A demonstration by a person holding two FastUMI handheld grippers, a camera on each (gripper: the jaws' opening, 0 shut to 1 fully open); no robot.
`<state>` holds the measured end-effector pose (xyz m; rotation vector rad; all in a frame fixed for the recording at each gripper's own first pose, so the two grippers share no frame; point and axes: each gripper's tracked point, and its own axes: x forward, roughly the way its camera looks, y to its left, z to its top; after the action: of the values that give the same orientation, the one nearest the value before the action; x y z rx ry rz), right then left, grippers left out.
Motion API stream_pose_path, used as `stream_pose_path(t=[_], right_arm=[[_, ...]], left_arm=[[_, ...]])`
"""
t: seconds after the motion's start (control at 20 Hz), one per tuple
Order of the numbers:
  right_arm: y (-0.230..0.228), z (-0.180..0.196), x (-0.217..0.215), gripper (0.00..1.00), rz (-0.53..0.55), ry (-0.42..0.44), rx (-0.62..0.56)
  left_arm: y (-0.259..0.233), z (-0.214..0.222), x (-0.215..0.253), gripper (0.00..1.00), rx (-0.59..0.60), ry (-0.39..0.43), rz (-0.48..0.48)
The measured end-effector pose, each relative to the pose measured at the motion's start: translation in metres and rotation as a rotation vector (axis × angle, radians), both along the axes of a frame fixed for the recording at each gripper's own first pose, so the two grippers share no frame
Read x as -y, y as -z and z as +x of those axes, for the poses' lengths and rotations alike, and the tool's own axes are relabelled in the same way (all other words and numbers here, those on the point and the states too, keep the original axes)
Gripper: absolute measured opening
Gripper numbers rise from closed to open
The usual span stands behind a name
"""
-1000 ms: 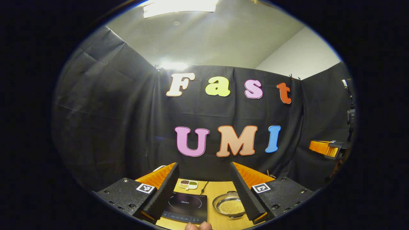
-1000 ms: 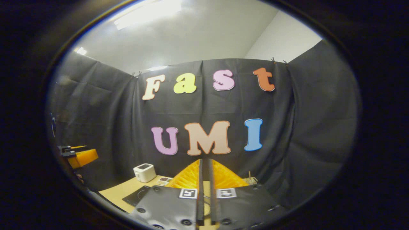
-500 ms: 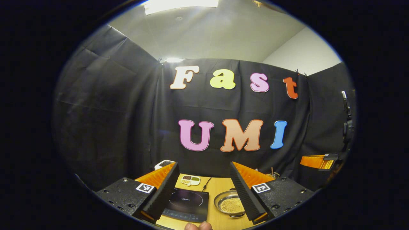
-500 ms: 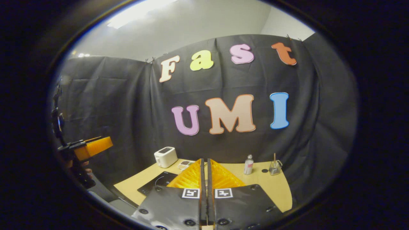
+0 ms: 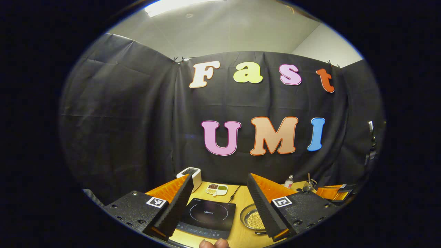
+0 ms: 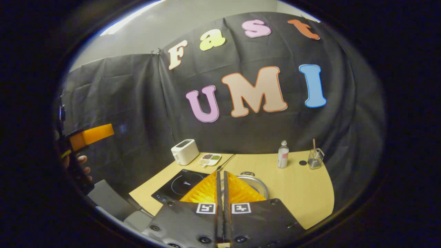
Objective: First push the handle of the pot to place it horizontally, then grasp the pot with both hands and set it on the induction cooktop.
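Observation:
A round metal pot [image 5: 251, 217] holding small yellow grains sits on the wooden table [image 6: 303, 193], just right of the black induction cooktop [image 5: 208, 215]. In the left gripper view, my left gripper [image 5: 218, 176] hangs open above the table's near edge, and its right finger hides part of the pot. The right gripper [image 5: 332, 192] shows at the far right of that view. In the right gripper view, my right gripper [image 6: 220, 172] is shut on nothing, high above the table. The pot [image 6: 259, 183], with a small handle [image 6: 247, 174] at its far rim, lies behind it. The cooktop [image 6: 179, 184] is to the left.
A white toaster [image 6: 185, 151] and a small divided dish [image 6: 209, 159] of beans stand behind the cooktop. At the table's back right are a bottle [image 6: 283, 155] and a glass [image 6: 315, 158] with a stick. A hand [image 6: 81, 163] holds the left gripper [image 6: 100, 132] at far left.
Both views have tilted downward, so more of the table, the pot and the cooktop show. The left gripper has stayed open and the right one shut.

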<state>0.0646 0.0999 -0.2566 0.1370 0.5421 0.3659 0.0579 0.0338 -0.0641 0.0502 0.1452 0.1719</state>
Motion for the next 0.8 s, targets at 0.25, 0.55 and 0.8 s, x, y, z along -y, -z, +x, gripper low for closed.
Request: stream_pose_path(t=[0.25,0.55,0.8], right_arm=[[0.057,-0.005,-0.022,0.0,-0.044,-0.008,-0.118],[0.132,-0.021,-0.077,0.03,-0.062,0.1,-0.296],[0.19,-0.038,-0.099,0.03,-0.156,0.188,-0.408]], left_arm=[[0.024,0.02,-0.021,0.95,-0.036,0.022,-0.028],[0.043,0.048,-0.066,0.95,-0.047,0.142,-0.051],[0.067,0.066,-0.091,0.95,-0.057,0.249,-0.061]])
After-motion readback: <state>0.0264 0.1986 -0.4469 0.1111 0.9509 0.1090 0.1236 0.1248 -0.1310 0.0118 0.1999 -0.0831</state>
